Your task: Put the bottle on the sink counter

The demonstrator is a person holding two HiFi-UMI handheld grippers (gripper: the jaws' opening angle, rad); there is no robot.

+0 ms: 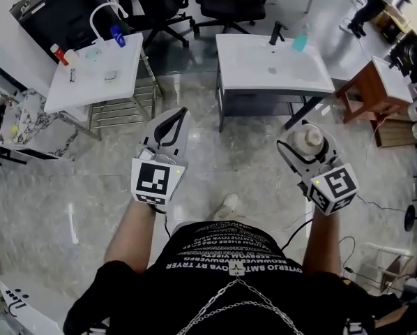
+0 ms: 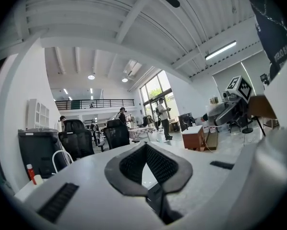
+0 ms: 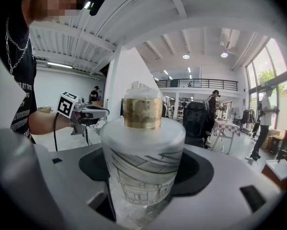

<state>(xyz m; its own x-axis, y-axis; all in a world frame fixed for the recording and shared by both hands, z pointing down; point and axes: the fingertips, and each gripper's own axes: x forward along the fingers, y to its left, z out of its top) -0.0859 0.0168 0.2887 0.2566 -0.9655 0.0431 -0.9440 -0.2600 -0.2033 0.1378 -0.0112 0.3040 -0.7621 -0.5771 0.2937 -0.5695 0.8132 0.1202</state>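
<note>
While the right tool (image 1: 307,146) clamps the bottle (image 3: 142,163), the left tool (image 1: 178,114) is pinched empty, sink counter (image 1: 245,70) ahead.

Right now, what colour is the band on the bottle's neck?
Gold, on the frosted white bottle; clearest in the right gripper view.

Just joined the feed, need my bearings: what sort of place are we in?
Probably an open workshop or lab hall, not a home bathroom: a freestanding sink counter stands on a polished floor, office chairs sit behind it, and a mezzanine railing runs under a high beamed ceiling.
</note>
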